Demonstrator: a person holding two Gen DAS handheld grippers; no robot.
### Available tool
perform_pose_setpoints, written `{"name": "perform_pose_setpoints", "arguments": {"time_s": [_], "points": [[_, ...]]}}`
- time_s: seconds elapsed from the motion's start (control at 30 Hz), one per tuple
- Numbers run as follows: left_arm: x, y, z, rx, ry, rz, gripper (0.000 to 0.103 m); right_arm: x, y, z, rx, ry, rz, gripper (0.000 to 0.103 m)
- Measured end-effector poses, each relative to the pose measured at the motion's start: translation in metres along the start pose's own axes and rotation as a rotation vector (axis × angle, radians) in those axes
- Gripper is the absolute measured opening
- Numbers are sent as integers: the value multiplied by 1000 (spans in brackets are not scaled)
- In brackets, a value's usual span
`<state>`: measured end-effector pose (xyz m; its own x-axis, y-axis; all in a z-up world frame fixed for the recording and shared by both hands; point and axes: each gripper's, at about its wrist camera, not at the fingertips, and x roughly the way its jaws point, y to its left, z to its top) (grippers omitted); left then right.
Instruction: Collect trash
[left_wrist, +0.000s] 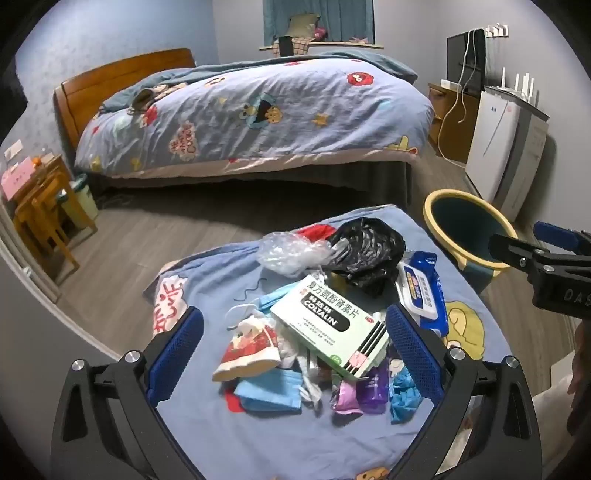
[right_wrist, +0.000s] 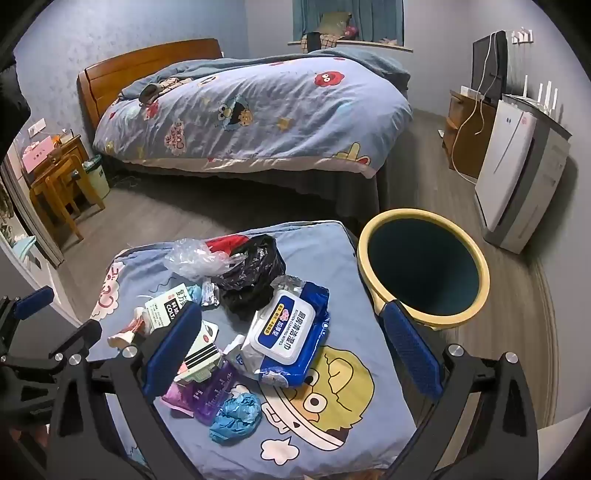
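A pile of trash lies on a blue cartoon cloth: a green-white medicine box, a blue wet-wipe pack, a black plastic bag, a clear bag, a blue mask, purple wrappers and a crumpled blue glove. My left gripper is open above the medicine box. My right gripper is open above the wipe pack. A yellow-rimmed bin stands to the right.
A bed with a cartoon duvet stands beyond a strip of grey floor. A white air purifier and a wooden cabinet stand at the right wall. A wooden nightstand and a small bin are at the left.
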<state>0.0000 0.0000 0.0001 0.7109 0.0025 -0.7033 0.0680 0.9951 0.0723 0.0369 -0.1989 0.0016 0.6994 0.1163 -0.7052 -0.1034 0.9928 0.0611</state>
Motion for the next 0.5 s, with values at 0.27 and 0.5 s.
{"name": "perform_pose_setpoints", "arguments": {"time_s": [0.27,0.5], "points": [[1,-3,1,-3,-1,1,98,4,4,-4,-11,11,-3,97],[-2,2,1,-14,-7,-11,98,6,4,-3,-18,20,-11,97]]}}
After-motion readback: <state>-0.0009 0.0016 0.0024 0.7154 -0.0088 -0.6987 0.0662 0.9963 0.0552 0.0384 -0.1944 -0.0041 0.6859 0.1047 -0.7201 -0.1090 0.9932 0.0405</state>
